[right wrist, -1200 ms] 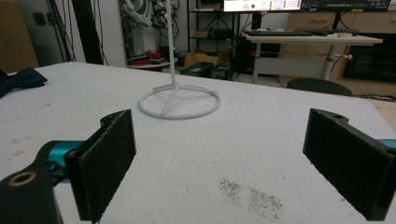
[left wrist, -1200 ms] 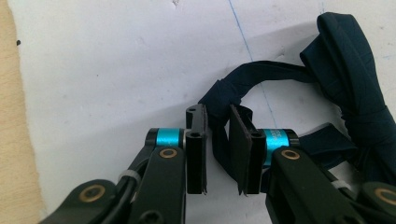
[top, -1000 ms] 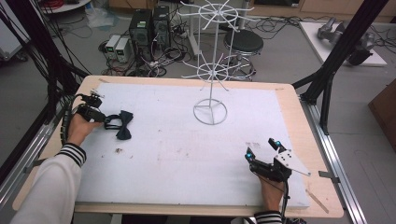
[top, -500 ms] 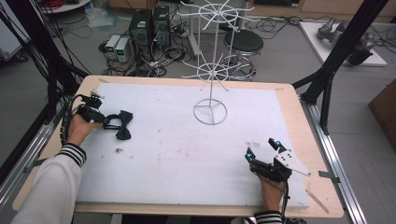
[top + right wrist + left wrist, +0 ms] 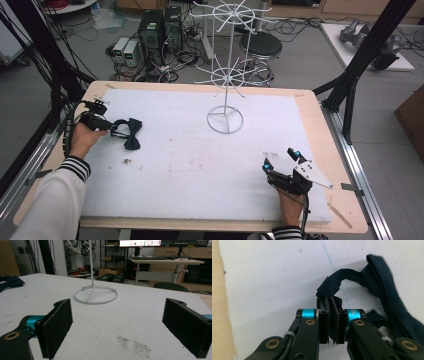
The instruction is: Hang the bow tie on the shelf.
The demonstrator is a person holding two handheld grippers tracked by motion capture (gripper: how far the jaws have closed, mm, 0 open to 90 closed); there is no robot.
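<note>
One bow tie (image 5: pixel 131 133) strap between left hand-held gripper (image 5: pixel 331 315) jaws

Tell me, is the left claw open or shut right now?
Shut. In the left gripper view, the left claw has its jaws pressed together on the strap of the dark blue bow tie.

White mat (image 5: pixel 190 165) broadly open, wire stand (image 5: pixel 225 75) rising mid-rear, bow tie (image 5: pixel 131 133) lying far left
</note>
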